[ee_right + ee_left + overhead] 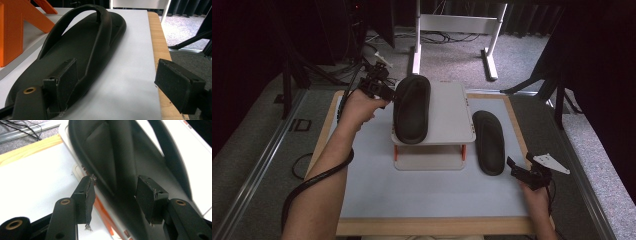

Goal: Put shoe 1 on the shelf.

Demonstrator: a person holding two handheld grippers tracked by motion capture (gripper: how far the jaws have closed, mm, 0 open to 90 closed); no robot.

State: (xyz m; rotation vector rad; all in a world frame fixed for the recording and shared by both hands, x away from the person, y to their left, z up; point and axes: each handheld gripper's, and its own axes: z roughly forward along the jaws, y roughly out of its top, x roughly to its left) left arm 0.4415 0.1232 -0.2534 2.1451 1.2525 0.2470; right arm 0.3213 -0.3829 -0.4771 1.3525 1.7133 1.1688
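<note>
One sandal (pixel 411 108) lies on the stand (pixel 447 120), the left claw (pixel 388 93) open astride its edge. The right claw (pixel 518 167) gapes beside the other sandal (pixel 489 142) on the worktop (pixel 412 190). A shallow pinch could let the soft rim slip.

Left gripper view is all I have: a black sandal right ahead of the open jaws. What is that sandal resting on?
Observer: The high view shows the sandal lying on the top shelf of a small white stand at mid-table.
Operator: Is there another one?
Observer: Yes, a second sandal lies flat on the mat, to the right of the stand.
Operator: And my other hand?
Observer: The right gripper is at the second sandal's near end. It is open, with one jaw by the heel and the other over bare mat.
</note>
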